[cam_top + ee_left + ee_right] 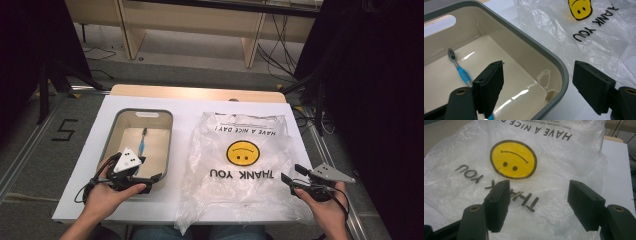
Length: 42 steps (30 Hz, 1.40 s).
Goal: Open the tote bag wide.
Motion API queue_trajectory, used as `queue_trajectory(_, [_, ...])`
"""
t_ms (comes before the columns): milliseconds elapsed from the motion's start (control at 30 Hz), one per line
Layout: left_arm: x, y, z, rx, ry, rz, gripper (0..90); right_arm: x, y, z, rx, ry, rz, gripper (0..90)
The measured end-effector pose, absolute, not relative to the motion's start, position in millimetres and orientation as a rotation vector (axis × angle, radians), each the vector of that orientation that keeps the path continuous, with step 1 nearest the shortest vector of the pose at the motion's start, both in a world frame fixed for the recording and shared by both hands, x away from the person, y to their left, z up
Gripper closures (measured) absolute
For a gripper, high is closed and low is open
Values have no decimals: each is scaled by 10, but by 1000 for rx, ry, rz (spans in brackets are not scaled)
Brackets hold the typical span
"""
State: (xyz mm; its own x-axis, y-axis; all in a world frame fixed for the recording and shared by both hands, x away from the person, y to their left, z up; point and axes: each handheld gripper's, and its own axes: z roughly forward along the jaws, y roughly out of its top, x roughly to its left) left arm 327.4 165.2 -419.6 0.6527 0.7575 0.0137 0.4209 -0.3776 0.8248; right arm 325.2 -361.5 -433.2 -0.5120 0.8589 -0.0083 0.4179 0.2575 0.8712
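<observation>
Reaching stage: left hand-held gripper [150, 172] wide open over bin [111, 131], toothbrush [459, 68] unheld; right hand-held gripper [292, 174] wide open beside bag [240, 150]. Next: lowering onto toothbrush handle.

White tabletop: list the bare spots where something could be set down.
Free: the white tabletop left of the grey-rimmed beige plastic bin, the strip between the bin and the clear plastic smiley bag, and the far edge. The right half is crowded by the bag.
</observation>
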Motion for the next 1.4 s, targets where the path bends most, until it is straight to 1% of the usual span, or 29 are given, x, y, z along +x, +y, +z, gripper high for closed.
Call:
queue_trajectory(467, [3252,1608,-4186,2020,903,508,253,3259,-3609,-4322,1156,2040,1183,355])
queue_trajectory(700, [3154,1457,-4133,2021,842,510,265,3282,-3590,-4315,1158,2043,1171,353])
queue_trajectory(900, [3086,1274,-4136,2061,780,488,271,3284,-3609,-4316,1168,2050,1154,353])
queue_trajectory(1200, [2932,859,-4219,2160,648,385,302,3311,-3622,-4331,1179,2076,1121,350])
queue_trajectory(1400, [2889,554,-4470,2336,574,268,303,3315,-3603,-4332,1178,2082,1122,349])
